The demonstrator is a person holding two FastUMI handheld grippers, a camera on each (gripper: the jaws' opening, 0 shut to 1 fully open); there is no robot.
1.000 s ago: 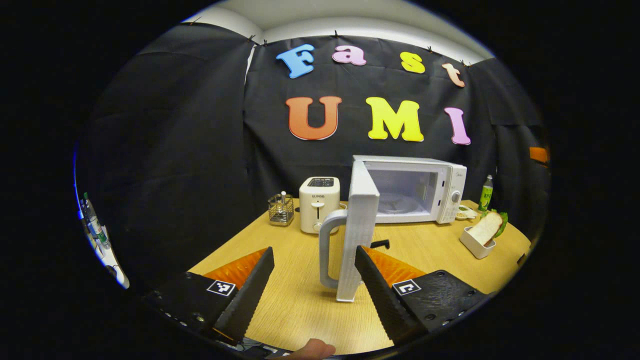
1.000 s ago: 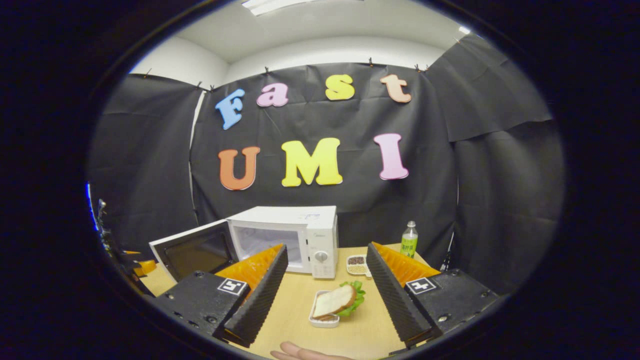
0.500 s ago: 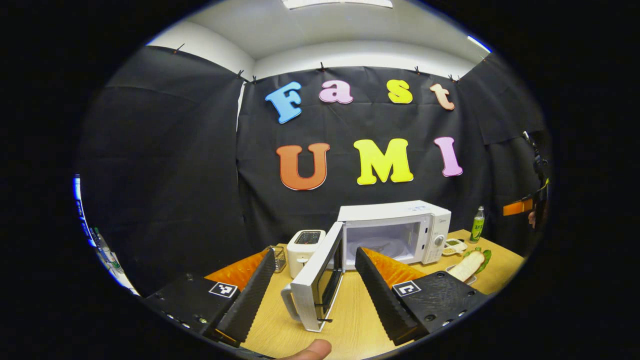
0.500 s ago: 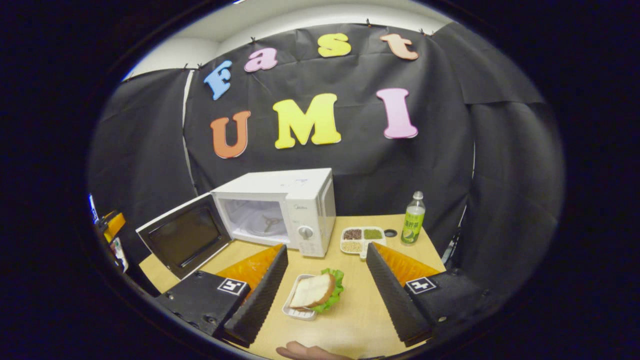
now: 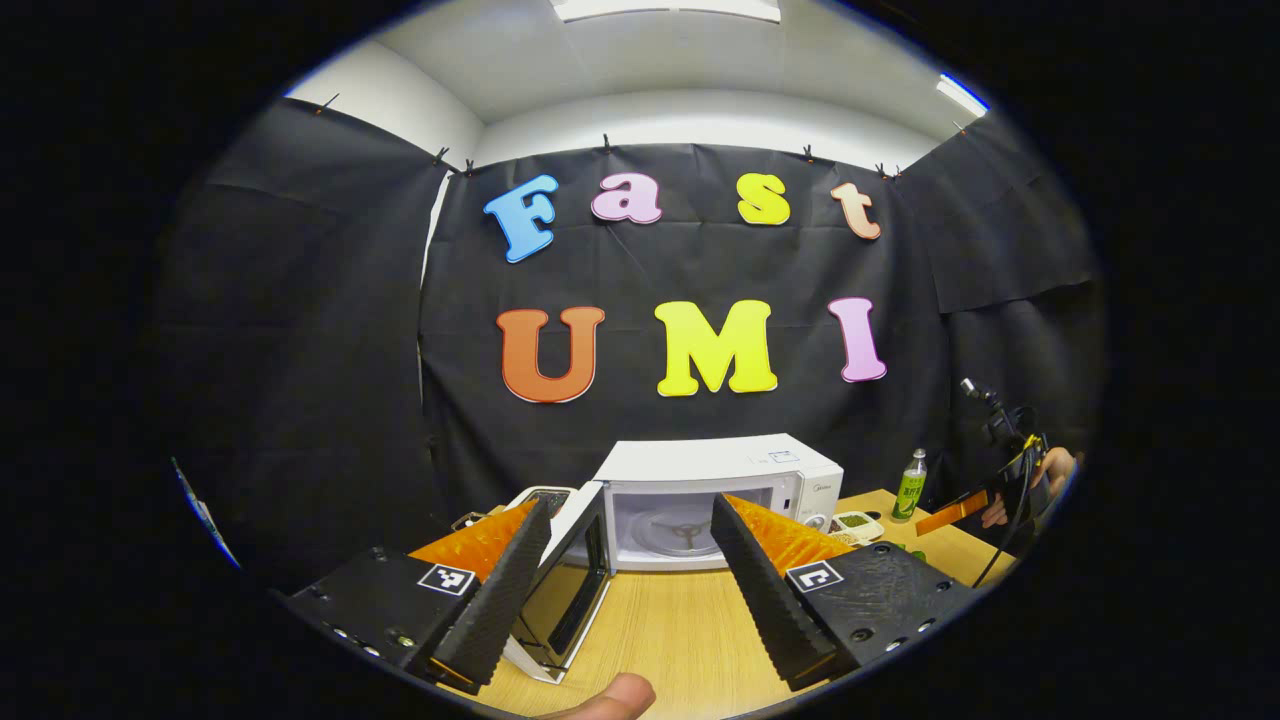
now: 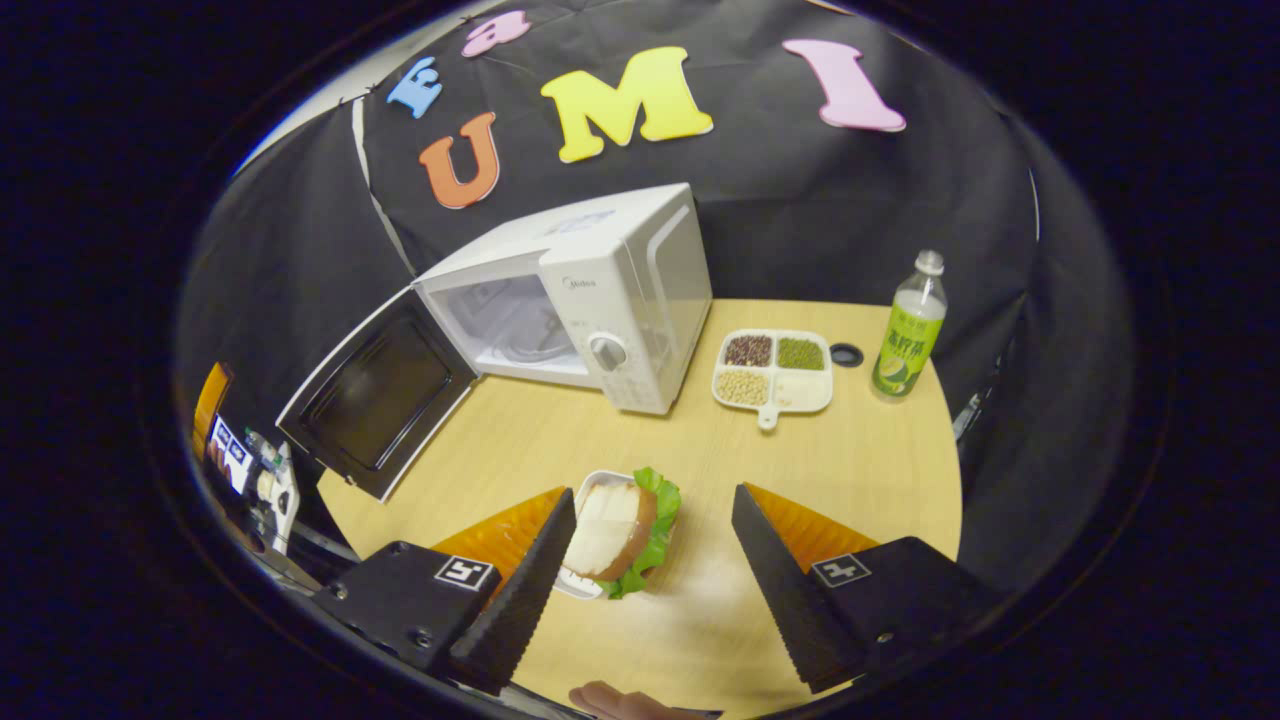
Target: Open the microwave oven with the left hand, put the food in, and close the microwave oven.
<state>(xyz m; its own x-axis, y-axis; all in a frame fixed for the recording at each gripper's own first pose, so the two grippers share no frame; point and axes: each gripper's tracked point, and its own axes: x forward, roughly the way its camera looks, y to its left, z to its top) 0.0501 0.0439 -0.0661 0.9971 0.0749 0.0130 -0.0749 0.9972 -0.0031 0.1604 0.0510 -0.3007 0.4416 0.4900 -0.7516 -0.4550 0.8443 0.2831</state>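
Note:
The white microwave [image 5: 715,470] stands at the back of the wooden table with its door [image 5: 568,592] swung wide to the left and its cavity bare. My left gripper [image 5: 628,505] hangs open in front of it, holding nothing and apart from the door. A sandwich with lettuce in a small white tray [image 6: 612,530] lies near the table's front. My right gripper [image 6: 652,495] is open above it, the tray lying between the fingers and closer to the left one. From this side the microwave [image 6: 610,290] and its open door [image 6: 375,395] lie beyond, to the left.
A divided dish of beans [image 6: 775,368], a small black ring [image 6: 846,354] and a green bottle [image 6: 908,325] sit right of the microwave. A toaster [image 5: 540,496] stands behind the door. A hand holding the other gripper [image 5: 985,500] shows at the far right.
The left gripper has drawn back from the door handle, and the door now stands wide. The right gripper has tilted down and closed in over the sandwich tray.

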